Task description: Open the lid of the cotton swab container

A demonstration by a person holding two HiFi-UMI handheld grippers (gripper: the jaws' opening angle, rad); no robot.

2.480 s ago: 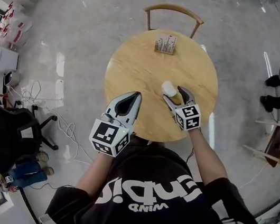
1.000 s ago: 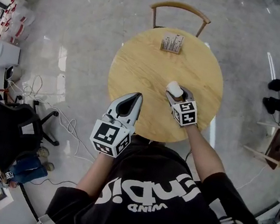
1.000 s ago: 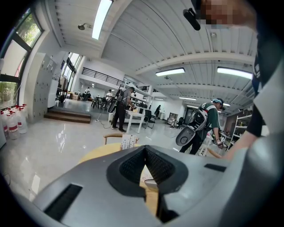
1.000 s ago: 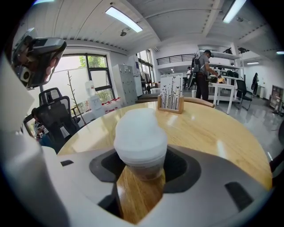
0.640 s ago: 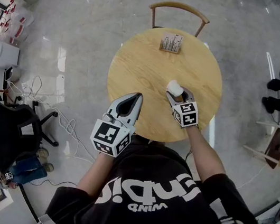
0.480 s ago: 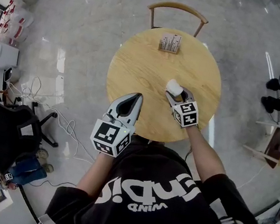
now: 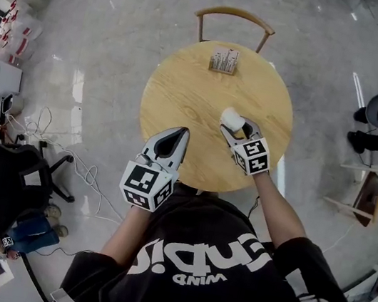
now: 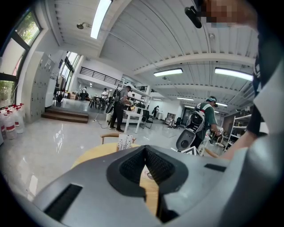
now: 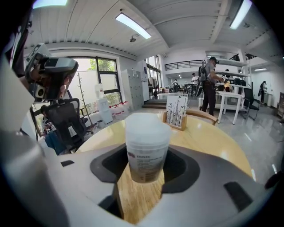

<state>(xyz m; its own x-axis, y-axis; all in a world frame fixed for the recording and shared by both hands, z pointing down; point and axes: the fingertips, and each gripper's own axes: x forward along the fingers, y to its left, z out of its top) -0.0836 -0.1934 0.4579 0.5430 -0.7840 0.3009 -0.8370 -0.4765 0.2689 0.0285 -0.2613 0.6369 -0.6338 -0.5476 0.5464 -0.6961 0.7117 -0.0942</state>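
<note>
Left gripper: my left gripper (image 7: 174, 138) has its jaws together, with nothing between them. It hangs over the near edge of the table (image 7: 178, 87).
Why it waits there: I think it is kept free to take the lid while the other gripper holds the body.
Container place: the cotton swab container (image 9: 147, 148) stands upright between the jaws of my right gripper, directly in front of them. From my left gripper it is ahead and to the right, well apart.
Right gripper: my right gripper (image 7: 240, 129) is clamped on the lower body of the container, one pad on each side.
Why this grip: the low hold leaves the lid (image 9: 147, 126) free above the jaws, so it can be reached from the top.
Lid: still on, closed over the frosted body.
Base: I cannot tell if it touches the table.
Beyond the container: a card stand (image 9: 176, 111) is at the far edge, well apart from my jaws.
</note>
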